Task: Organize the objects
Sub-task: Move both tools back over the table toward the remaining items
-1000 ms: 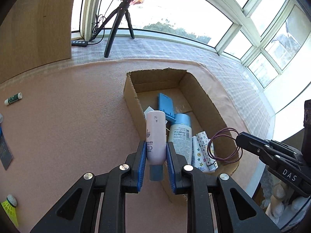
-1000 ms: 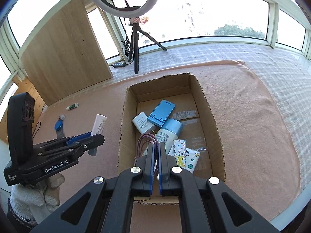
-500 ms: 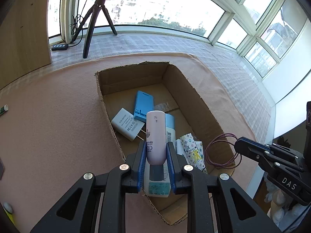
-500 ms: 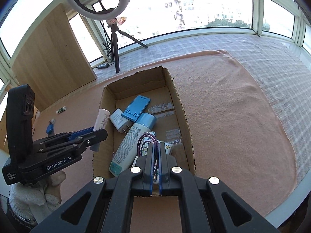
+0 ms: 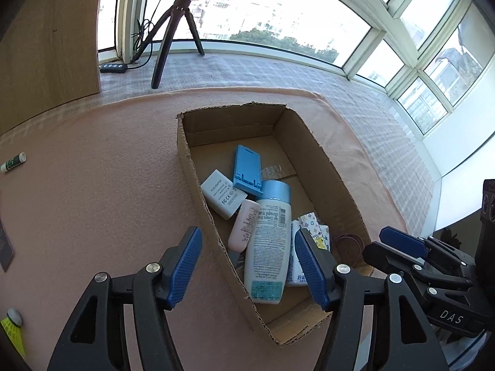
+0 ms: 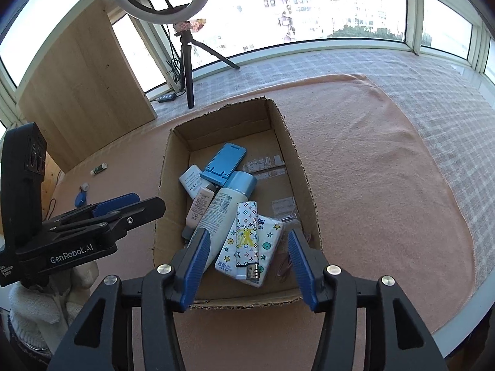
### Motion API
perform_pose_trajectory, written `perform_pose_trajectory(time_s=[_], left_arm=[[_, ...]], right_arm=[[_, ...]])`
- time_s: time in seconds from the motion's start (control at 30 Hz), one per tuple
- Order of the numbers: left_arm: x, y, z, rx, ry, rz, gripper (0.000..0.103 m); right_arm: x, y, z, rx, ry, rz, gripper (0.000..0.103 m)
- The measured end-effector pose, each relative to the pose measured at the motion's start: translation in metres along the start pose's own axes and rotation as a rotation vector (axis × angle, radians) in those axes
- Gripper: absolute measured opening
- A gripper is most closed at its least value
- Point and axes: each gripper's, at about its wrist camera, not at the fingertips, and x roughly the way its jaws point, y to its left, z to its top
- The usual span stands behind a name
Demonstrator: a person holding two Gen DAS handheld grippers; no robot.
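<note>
An open cardboard box (image 5: 312,154) (image 6: 287,142) sits on the pink cloth. Inside lie a pink tube (image 5: 243,225) (image 6: 199,205), a white bottle with a blue cap (image 5: 270,241) (image 6: 229,204), a white adapter (image 5: 220,197), a blue phone stand (image 5: 246,167) (image 6: 224,162), a patterned lighter (image 6: 246,241) on a tissue pack (image 6: 269,238), and a maroon hair band (image 5: 349,244). My left gripper (image 5: 247,262) is open and empty above the box's near left wall. My right gripper (image 6: 246,259) is open and empty above the box's near end.
A green-labelled stick (image 5: 12,162) (image 6: 99,168), a blue item (image 6: 81,198), a dark card (image 5: 4,247) and a yellow shuttlecock (image 5: 10,324) lie on the cloth left of the box. A ring-light tripod (image 6: 187,61) and wooden board (image 6: 83,86) stand behind.
Both grippers opened. The pink tube dropped from my left gripper into the box beside the white bottle. The hair band left my right gripper and lies at the box's near right corner.
</note>
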Motion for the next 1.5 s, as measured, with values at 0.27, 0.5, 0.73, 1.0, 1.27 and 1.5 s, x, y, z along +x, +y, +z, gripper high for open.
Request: perform_pose_trajectory(time_s=[0.27,0.5,0.73,1.0,1.27,1.5], left_arm=[[-0.019,0.021,-0.010,-0.037,-0.010,0.026,0.066],[-0.049,0.065,-0.016,-0.101,-0.035,0.072,0.066],[-0.081,0.126,-0.023,-0.193,-0.065,0.123,0.066],[-0.123,0.205,-0.032,-0.278,-0.094,0.212,0.066],[-0.158,0.278,-0.047,-0.352,-0.106,0.287,0.066],[-0.175,0.344,-0.035,-0.412,-0.089,0.321,0.066]], right_arm=[[0.005,0.020,0.002,-0.020,0.007,0.027,0.049],[0.013,0.042,0.002,-0.029,0.021,0.069,0.049],[0.022,0.070,0.003,-0.048,0.033,0.096,0.049],[0.036,0.104,-0.001,-0.080,0.059,0.125,0.049],[0.051,0.137,-0.003,-0.109,0.086,0.149,0.049],[0.060,0.159,-0.009,-0.116,0.105,0.151,0.049]])
